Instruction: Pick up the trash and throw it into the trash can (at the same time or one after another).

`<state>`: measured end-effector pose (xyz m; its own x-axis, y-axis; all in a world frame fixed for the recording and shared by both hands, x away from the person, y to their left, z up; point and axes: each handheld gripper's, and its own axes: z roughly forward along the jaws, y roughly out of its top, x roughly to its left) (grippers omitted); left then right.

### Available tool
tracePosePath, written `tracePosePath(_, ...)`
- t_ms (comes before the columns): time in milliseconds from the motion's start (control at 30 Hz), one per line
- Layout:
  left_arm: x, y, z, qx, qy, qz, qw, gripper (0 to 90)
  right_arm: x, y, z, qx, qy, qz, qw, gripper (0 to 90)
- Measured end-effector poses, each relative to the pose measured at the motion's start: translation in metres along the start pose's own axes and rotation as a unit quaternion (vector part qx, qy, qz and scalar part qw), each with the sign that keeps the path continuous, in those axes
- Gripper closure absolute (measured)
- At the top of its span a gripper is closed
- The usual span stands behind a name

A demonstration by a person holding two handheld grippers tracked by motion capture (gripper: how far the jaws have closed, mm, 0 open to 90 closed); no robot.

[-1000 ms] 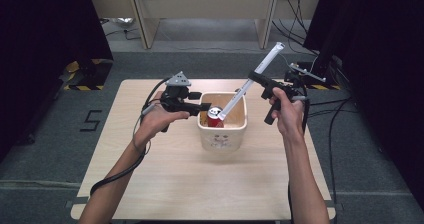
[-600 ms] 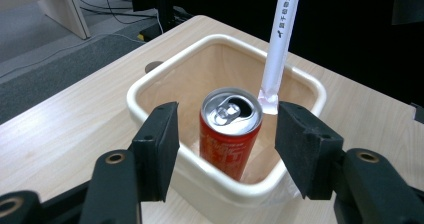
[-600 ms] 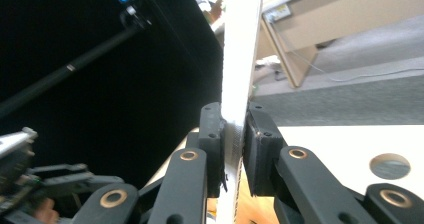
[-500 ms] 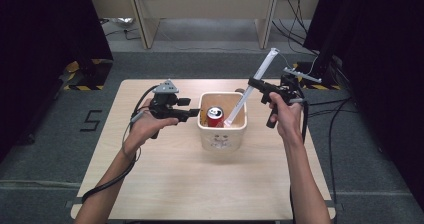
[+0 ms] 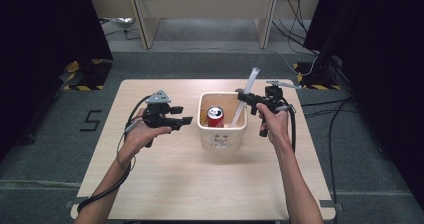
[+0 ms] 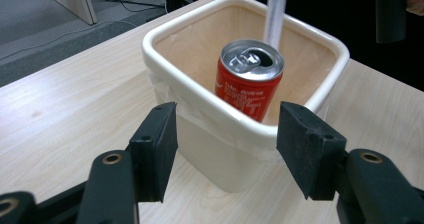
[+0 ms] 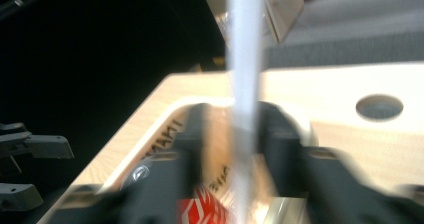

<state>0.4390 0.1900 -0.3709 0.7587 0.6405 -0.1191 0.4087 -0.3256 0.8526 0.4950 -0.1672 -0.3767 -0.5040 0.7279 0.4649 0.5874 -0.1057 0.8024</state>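
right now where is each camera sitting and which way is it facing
High view: fixed above the person's side, looking forward and down on the table; both forearms, left claw, right claw.
Left gripper view: rides the left claw, facing the bin and can; its open jaws show.
Right gripper view: rides the right claw, blurred jaws flank the white tube.
All three share the can and tube.

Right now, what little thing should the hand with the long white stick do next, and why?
Probably lift the right gripper up and away from the bin. Its jaws have just been opening, and the long white stick stands between them, leaning with its lower end already inside the bin beside the red can. With the jaws apart the stick looks let go, so backing off gently should leave it there.
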Motion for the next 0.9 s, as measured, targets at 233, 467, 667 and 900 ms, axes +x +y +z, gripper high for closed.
tracePosePath(233, 0.006, -0.009, -0.003, 0.002, 0.006, -0.007, 1.0000, 40.7, 0.001, 0.003, -0.012, -0.019, -0.018, -0.009, 0.9996, 26.7)
tracePosePath(467, 0.009, -0.018, -0.008, -0.004, 0.012, -0.008, 0.9999, 39.8, 0.004, 0.007, -0.032, -0.024, -0.048, -0.048, 0.9974, 24.0)
tracePosePath(667, 0.011, -0.029, -0.011, -0.006, 0.024, -0.010, 0.9996, 33.1, 0.003, -0.001, -0.046, -0.013, -0.082, -0.090, 0.9925, 16.5)
tracePosePath(900, 0.011, -0.038, -0.014, -0.009, 0.038, -0.014, 0.9992, 29.2, -0.004, -0.014, -0.061, -0.007, -0.118, -0.114, 0.9865, 16.6)
